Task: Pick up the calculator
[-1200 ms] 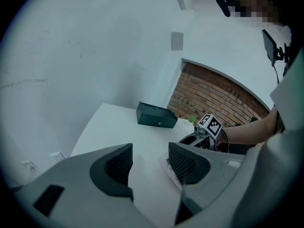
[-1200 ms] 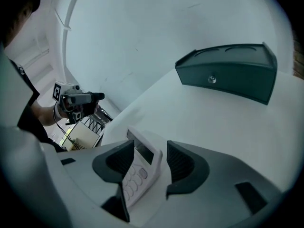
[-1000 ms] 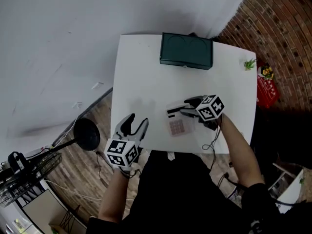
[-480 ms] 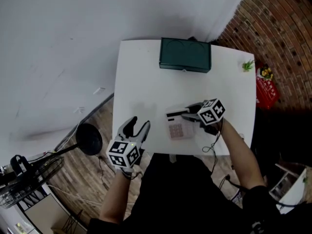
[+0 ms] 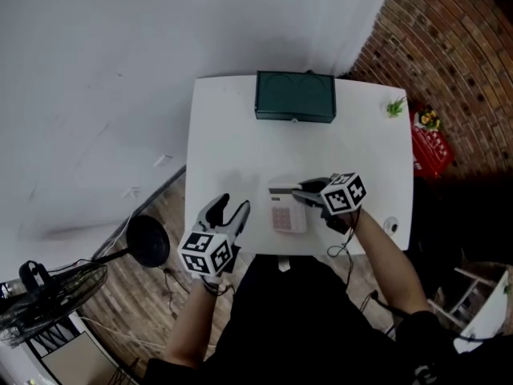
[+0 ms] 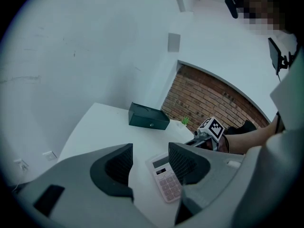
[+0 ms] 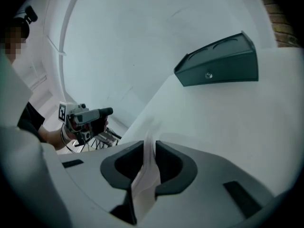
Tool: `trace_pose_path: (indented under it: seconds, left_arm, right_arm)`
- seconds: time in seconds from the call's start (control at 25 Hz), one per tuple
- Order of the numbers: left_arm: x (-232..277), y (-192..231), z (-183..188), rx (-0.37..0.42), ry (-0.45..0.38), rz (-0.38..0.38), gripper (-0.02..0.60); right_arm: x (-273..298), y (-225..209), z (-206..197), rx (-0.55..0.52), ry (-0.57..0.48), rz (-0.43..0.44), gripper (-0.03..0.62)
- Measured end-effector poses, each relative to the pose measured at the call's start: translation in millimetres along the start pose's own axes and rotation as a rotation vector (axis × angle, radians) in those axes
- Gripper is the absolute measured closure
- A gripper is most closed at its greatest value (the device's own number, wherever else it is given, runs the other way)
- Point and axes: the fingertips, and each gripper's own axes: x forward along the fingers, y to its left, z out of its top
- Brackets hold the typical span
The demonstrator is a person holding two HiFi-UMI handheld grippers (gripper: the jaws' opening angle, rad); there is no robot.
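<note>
Now your right gripper (image 5: 301,195) is closing edge-on around the calculator (image 5: 286,213), ready to lift; left gripper (image 5: 232,205) hangs spread, empty.

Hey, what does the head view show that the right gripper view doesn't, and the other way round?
Only the head view: the calculator's key face, and a small green plant near the far right corner of the table. Only the right gripper view: the right gripper with its jaws closing on the calculator, which is seen edge-on between the pads. Both: the dark green box, the open, empty left gripper, and the white table.
</note>
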Motion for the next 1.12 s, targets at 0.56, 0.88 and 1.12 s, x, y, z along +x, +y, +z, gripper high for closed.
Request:
trace_pose_path:
  seconds: [0.56, 0.88, 1.12]
  left_arm:
    - [-11, -10, 13, 0.001, -0.025, -0.034, 0.351]
    - [-7, -24, 31, 0.025, -0.049, -0.071, 0.354]
    - [-5, -35, 46, 0.013, -0.08, -0.126, 0.359]
  right_arm:
    - [-75, 21, 50, 0.027, -0.366, -0.16, 0.523]
    - [-122, 64, 92, -0.044, -0.516, -0.175, 0.523]
    - [-159, 92, 119, -0.054, -0.642, -0.155, 0.525]
